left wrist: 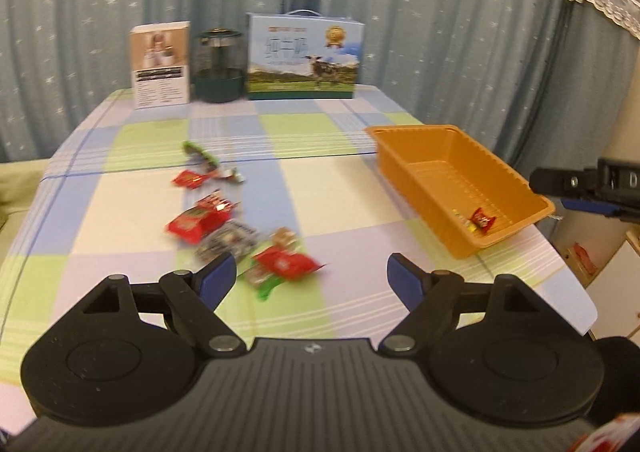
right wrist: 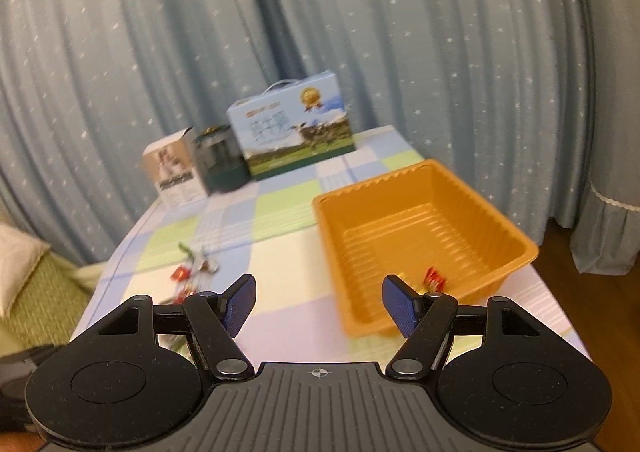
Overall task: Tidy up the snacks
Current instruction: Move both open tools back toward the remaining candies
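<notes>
Several wrapped snacks lie scattered on the checked tablecloth (left wrist: 344,179) in the left wrist view: a red packet (left wrist: 286,262), a bigger red packet (left wrist: 196,221), a silvery packet (left wrist: 228,240) and a green one (left wrist: 200,153). My left gripper (left wrist: 312,274) hovers just in front of them, open, nothing between its blue pads. The orange tray (left wrist: 440,159) stands at the right with a red candy (left wrist: 482,220) in its near corner. My right gripper (right wrist: 319,300) is open and empty before the orange tray (right wrist: 400,244), where the red candy (right wrist: 434,279) shows too.
At the table's back stand a white box (left wrist: 160,63), a dark green canister (left wrist: 219,67) and a blue carton with a cow picture (left wrist: 304,55), against a blue curtain. The tray sits close to the table's right edge. A cushion (right wrist: 24,256) lies left.
</notes>
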